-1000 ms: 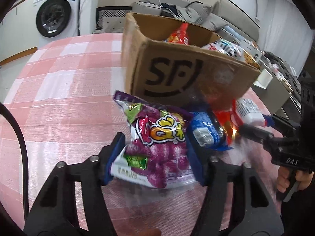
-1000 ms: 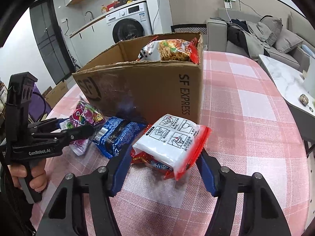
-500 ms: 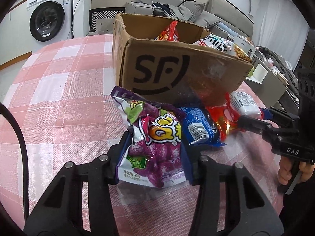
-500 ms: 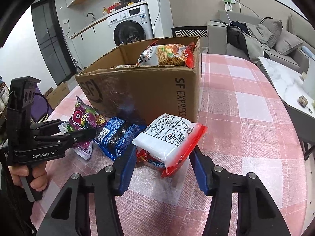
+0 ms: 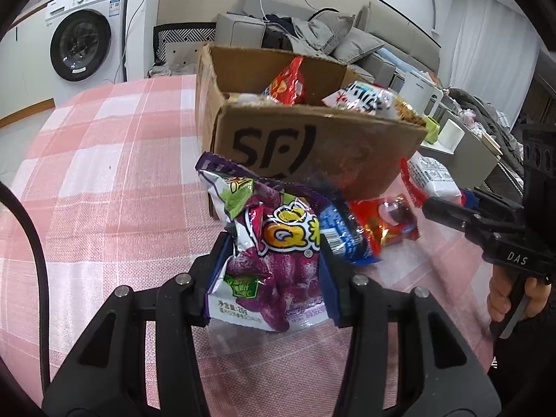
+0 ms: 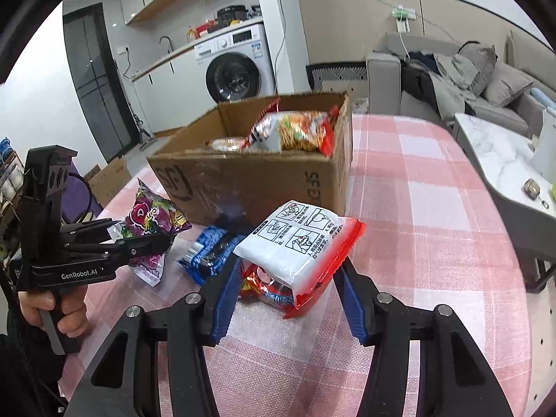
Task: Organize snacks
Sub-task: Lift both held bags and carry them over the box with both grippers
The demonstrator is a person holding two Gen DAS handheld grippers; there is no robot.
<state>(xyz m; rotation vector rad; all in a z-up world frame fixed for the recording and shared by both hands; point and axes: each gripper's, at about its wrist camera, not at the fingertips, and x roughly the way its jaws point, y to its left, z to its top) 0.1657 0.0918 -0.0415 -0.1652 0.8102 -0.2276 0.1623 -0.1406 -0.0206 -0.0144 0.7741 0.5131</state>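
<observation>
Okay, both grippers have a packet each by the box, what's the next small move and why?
Probably lift the purple bag up and over the near wall of the box. The left gripper is shut on it, the bag sits just in front of that wall, and the box top is open with snacks inside. The right gripper holds the noodle pack and could follow.
</observation>
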